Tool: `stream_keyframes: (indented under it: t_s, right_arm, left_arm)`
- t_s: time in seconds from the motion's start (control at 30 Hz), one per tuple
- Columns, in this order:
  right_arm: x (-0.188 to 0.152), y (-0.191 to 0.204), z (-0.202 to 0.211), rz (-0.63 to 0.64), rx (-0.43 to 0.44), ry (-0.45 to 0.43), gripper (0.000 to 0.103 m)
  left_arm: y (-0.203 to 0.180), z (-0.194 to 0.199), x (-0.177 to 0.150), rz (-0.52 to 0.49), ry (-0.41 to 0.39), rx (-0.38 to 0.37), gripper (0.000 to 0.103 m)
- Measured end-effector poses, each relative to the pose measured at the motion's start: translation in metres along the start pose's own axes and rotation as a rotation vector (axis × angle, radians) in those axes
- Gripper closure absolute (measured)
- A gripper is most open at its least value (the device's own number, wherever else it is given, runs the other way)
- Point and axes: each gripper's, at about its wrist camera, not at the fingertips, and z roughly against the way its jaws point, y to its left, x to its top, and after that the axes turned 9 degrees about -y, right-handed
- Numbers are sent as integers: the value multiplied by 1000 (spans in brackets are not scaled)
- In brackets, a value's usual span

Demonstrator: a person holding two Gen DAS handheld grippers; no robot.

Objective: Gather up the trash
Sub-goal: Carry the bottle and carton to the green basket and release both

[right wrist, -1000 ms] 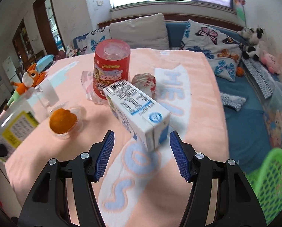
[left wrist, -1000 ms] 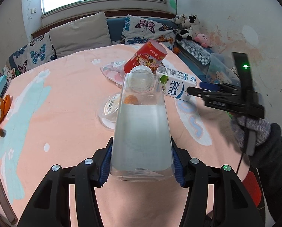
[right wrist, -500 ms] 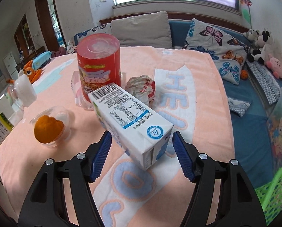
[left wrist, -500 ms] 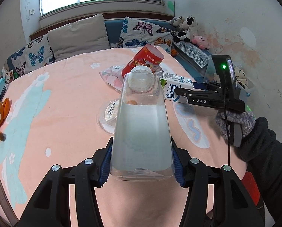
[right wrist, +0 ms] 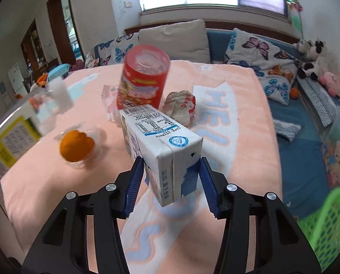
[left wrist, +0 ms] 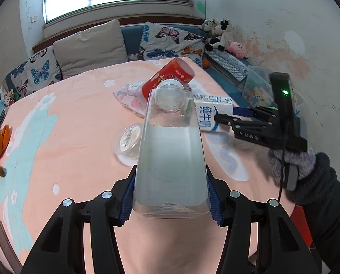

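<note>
I see clear bottle, white cap, part-full, pinched in left gripper; white-blue milk carton lying flat between right gripper pads; red canister upright, crumpled wrapper beside it, orange-filled cup on table

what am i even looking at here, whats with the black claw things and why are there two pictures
No robot here: a person holds a two-finger grabber in each hand, and each grabber carries a wide-angle camera looking along its fingers. That gives two pictures of one moment.

In the left grabber's picture, the left gripper is clamped on a clear plastic bottle. At the right you see the person's gloved hand holding the right gripper.

In the right grabber's picture, the right gripper has its blue pads at a white milk carton, seemingly closed on its end.

On the pink tablecloth stand a red snack can, a crumpled wrapper and a clear cup with something orange. A green basket sits at the lower right.
</note>
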Motion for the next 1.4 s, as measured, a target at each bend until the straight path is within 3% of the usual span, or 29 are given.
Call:
stream_keyframes:
  t_s: [0.37, 0.63, 0.83, 1.13, 1.4]
  right_arm:
    - [-12, -20, 101, -70, -122, -54, 53]
    - [-37, -77, 170, -147, -328, -69, 53]
    - [-69, -117, 188, -188, -457, -15, 53]
    - [-113, -158, 185, -280, -480, 50, 51]
    - [-127, -166, 211, -308, -505, 28, 47]
  left_arm:
    - [-45, -11, 15, -66, 3, -112, 51]
    - [-100, -27, 23, -145, 19, -219, 51]
    - [-148, -42, 29, -206, 47, -290, 51]
    - [-221, -64, 40, -312, 106, -359, 51]
    - [-277, -102, 48, -366, 186, -383, 51]
